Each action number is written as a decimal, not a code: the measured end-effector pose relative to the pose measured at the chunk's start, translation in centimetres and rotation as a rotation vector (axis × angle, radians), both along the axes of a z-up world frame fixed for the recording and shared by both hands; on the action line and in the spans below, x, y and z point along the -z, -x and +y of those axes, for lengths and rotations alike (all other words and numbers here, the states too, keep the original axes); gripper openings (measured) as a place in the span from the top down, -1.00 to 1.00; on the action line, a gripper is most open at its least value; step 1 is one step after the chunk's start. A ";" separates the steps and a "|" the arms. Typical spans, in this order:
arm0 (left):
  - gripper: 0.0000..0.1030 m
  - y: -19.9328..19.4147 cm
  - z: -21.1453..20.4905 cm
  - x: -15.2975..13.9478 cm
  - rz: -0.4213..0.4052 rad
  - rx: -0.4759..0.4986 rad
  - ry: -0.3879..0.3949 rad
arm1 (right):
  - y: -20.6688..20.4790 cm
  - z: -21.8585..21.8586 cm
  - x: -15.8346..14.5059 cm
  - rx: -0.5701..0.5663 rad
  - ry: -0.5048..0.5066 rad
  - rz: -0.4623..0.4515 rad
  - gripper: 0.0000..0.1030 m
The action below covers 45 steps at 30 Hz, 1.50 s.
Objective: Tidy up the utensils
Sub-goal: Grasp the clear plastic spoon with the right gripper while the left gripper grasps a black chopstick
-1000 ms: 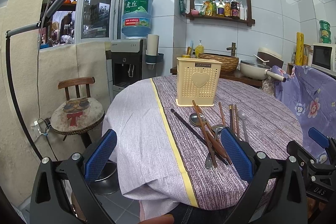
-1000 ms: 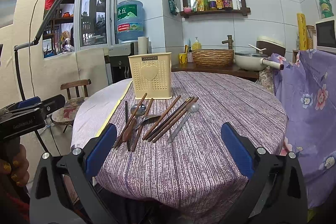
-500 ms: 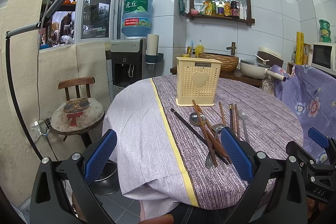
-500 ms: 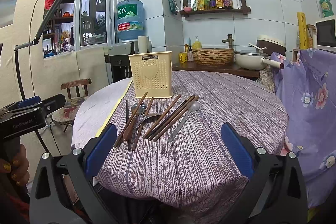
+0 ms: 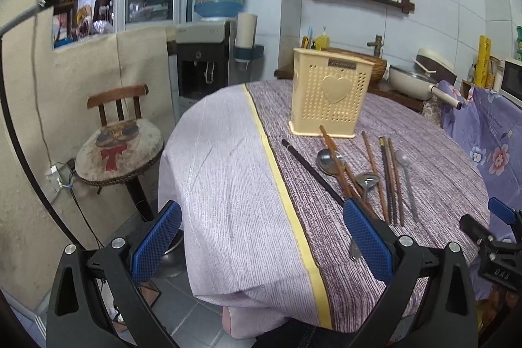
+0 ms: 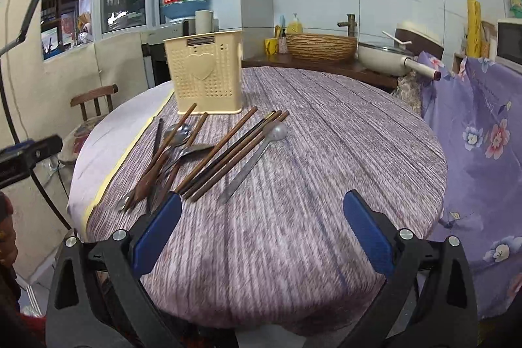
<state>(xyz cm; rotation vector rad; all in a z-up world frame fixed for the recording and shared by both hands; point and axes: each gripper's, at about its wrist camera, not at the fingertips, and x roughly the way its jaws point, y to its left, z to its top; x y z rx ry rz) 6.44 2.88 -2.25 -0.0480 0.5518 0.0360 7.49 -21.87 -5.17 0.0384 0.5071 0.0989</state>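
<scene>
The utensils (image 6: 208, 149), chopsticks and metal spoons, lie loose on the bench (image 6: 310, 185) ahead of my right tongs (image 6: 261, 227) and a little to their left, fanned out in front of the cream holder (image 6: 205, 70) standing upright behind them. My right tongs hang spread wide over the striped cloth, gripping nothing. My left tongs (image 5: 261, 237) gape too, empty, with the utensils ahead by their right finger.

Ahead of your wide-open right claw (image 6: 261, 234), wooden chopsticks (image 6: 228, 152) and metal spoons (image 6: 254, 158) lie fanned before the upright cream holder (image 6: 205, 74).
</scene>
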 end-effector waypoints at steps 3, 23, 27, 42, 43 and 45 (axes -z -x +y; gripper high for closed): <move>-0.81 -2.5 0.4 -0.2 0.043 -0.003 -0.004 | -2.4 -0.7 -0.6 0.021 -0.019 0.026 -0.91; 0.00 -13.0 0.6 1.9 0.296 0.091 0.115 | -16.7 -0.1 1.6 0.068 -0.079 0.337 -0.02; 0.01 -13.9 0.6 2.1 0.314 0.094 0.124 | -18.4 0.0 2.2 0.077 -0.105 0.379 0.07; 0.10 -15.9 0.0 2.3 0.371 0.091 0.154 | -20.2 0.1 2.3 0.062 -0.101 0.382 0.28; 0.15 -16.2 -0.2 2.3 0.379 0.090 0.154 | -20.3 0.0 2.3 0.057 -0.102 0.381 0.28; 0.20 -16.8 -0.5 2.3 0.397 0.091 0.164 | -20.3 -0.1 2.3 0.051 -0.103 0.380 0.28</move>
